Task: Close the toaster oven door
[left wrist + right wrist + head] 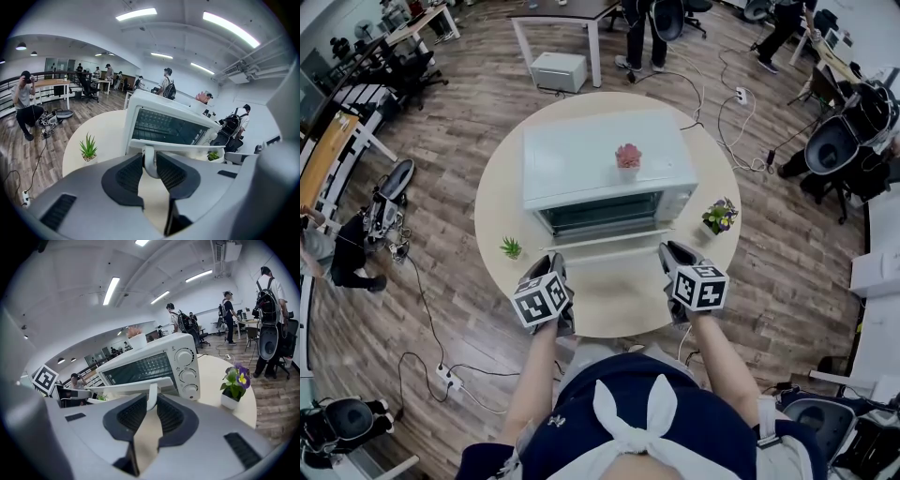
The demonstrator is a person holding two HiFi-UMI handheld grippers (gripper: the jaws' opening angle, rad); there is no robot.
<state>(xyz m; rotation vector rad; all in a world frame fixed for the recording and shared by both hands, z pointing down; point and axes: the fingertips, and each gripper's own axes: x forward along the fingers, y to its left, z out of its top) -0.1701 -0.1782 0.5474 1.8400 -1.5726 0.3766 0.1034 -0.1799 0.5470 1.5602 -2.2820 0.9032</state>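
Toaster oven door is hanging open at the front of the toaster oven while left gripper and right gripper are each pinching a handle post; uneven lifting is risking a slipped post and a dropped door.

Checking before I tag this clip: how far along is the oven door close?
Done: grips are set. The left hand-held gripper and right hand-held gripper each clamp the handle near its two ends. In hand: the door, folded down open, with the toaster oven interior exposed. Left: swing the door up until it shuts, then release.
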